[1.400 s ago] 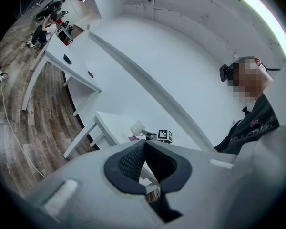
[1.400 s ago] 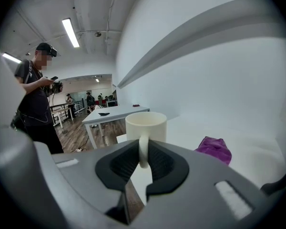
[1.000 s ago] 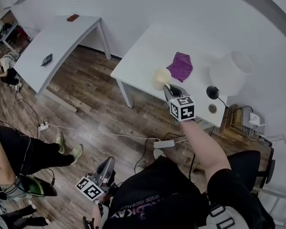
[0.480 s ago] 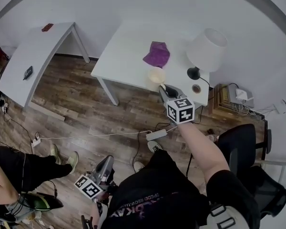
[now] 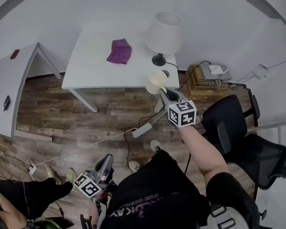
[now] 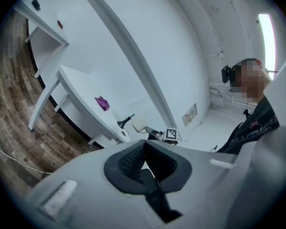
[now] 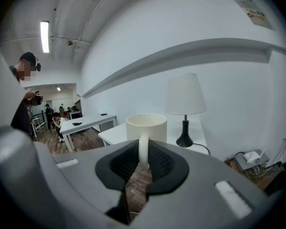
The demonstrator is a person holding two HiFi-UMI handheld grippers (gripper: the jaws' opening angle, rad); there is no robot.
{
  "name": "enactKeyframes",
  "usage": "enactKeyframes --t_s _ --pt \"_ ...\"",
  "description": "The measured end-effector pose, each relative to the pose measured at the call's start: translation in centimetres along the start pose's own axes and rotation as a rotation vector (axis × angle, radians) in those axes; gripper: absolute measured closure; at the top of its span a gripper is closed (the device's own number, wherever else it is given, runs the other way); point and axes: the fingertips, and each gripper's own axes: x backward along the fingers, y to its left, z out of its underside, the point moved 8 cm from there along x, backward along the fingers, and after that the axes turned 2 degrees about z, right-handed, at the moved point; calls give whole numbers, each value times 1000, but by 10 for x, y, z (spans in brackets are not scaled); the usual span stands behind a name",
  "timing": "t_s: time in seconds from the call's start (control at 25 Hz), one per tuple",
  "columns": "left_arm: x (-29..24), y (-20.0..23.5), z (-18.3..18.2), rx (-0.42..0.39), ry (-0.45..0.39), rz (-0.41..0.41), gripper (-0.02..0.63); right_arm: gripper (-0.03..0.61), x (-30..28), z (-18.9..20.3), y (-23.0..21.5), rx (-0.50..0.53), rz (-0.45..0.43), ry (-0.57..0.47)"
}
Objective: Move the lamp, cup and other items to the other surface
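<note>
My right gripper point(image 5: 164, 90) is shut on the handle of a cream cup point(image 5: 157, 81) and holds it in the air by the front right corner of the white table point(image 5: 88, 66). In the right gripper view the cup point(image 7: 146, 127) stands upright beyond the jaws, its handle pinched between the pads. A white-shaded lamp point(image 5: 164, 31) with a black base stands on the table behind it, and a purple cloth point(image 5: 119, 50) lies further left. My left gripper point(image 5: 105, 163) hangs low by my body, shut and holding nothing.
A second white table point(image 5: 9, 87) with small dark items stands at the left. Black office chairs point(image 5: 229, 128) are at the right. A power strip point(image 5: 141, 130) and cables lie on the wooden floor. A low stack with a white box point(image 5: 210, 73) sits by the wall.
The right gripper has carried the cup from beside the purple cloth to the right, past the lamp to the table's corner. The view has swung with it. The left gripper stays low.
</note>
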Motion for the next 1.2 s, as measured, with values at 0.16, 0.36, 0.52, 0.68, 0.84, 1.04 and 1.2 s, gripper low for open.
enactKeyframes --t_s 0.16,0.36,0.52,0.68,0.84,1.04,1.2 --pt "-28 -4 3 2 68 51 618 531 34 11 -41 -57 99 -11" --pt "-86 -17 15 -15 133 108 618 531 73 23 -99 -104 174 -37" --pt "-148 -48 47 -12 228 178 618 531 131 45 -168 -159 274 -30" --pt "-199 -68 69 -5 305 222 618 531 186 70 -233 -223 387 -23" --pt "-240 -88 104 6 383 251 618 531 243 106 -291 -286 498 -3" --pt "-288 -113 144 27 457 280 618 531 301 154 -355 -371 603 39" --pt "-317 -128 175 37 505 281 618 531 334 194 -398 -419 660 89"
